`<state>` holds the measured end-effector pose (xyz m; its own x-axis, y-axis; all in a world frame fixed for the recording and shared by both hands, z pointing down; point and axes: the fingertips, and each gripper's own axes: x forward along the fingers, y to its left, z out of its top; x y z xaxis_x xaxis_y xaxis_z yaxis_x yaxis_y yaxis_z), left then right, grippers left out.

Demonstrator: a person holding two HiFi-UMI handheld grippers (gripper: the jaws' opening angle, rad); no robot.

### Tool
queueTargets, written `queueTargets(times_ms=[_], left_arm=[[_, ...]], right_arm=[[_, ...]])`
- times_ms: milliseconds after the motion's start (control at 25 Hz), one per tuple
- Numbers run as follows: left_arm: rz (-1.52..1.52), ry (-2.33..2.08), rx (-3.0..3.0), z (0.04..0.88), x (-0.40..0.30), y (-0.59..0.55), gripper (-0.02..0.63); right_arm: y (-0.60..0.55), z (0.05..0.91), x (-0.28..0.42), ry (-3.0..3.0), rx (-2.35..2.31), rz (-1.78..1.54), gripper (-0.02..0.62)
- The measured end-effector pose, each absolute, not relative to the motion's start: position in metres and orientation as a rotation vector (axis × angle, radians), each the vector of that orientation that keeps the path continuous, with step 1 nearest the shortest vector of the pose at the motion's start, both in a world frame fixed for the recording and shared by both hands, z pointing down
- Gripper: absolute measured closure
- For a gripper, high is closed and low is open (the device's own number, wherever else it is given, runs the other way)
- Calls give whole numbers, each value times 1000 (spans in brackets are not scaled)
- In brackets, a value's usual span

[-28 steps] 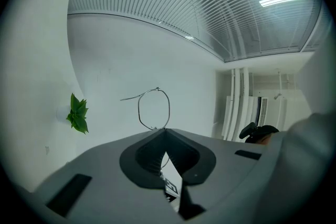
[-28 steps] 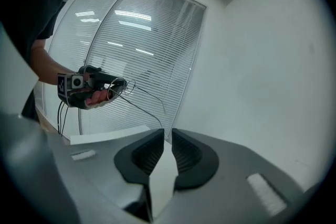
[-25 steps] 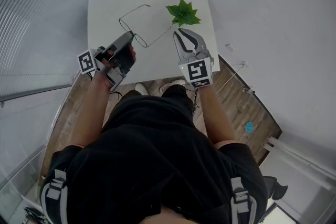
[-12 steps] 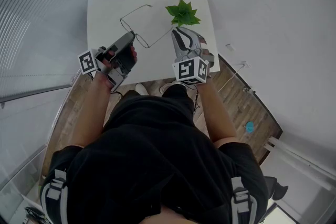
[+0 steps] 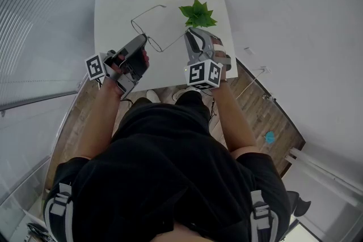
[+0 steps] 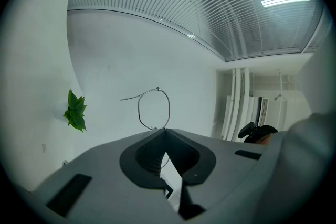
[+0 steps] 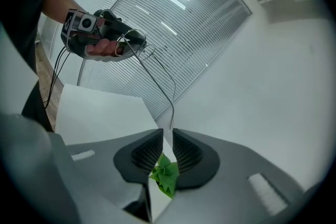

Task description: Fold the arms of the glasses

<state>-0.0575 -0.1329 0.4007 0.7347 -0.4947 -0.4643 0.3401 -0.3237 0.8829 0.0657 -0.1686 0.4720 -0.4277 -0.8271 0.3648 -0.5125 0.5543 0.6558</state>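
The glasses (image 5: pixel 153 43) are held up over the white desk (image 5: pixel 113 14), just left of the green plant (image 5: pixel 197 14) as the head view shows it. The left gripper (image 5: pixel 143 38) sits further from the plant on that same side. Its tongs are clenched on the thin wire frame, and in the left gripper view 1 lens ring (image 6: pixel 154 108) stands just past the pinched tips. From that grip 1 arm of the glasses runs back toward the plant and ends at the right gripper (image 5: pixel 189 33), which sits just beside the plant on the person's side.

In the right gripper view the right tongs stand released with a narrow gap, having just eased apart. The end of the arm (image 7: pixel 171 118) comes down to the mouth of that gap, and neither pad can be seen pressing on it. The plant's leaves show through the gap lower down. The 2nd arm sticks out on the glasses' far side from the plant.
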Motion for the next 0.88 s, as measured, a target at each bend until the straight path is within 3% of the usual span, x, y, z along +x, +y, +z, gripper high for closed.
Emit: queueTargets(times_ms=[880], left_arm=[[-813,-89,1693,408,-53,-131,597]], right_arm=[[-172,467,60,-2025,1017,-830,561]])
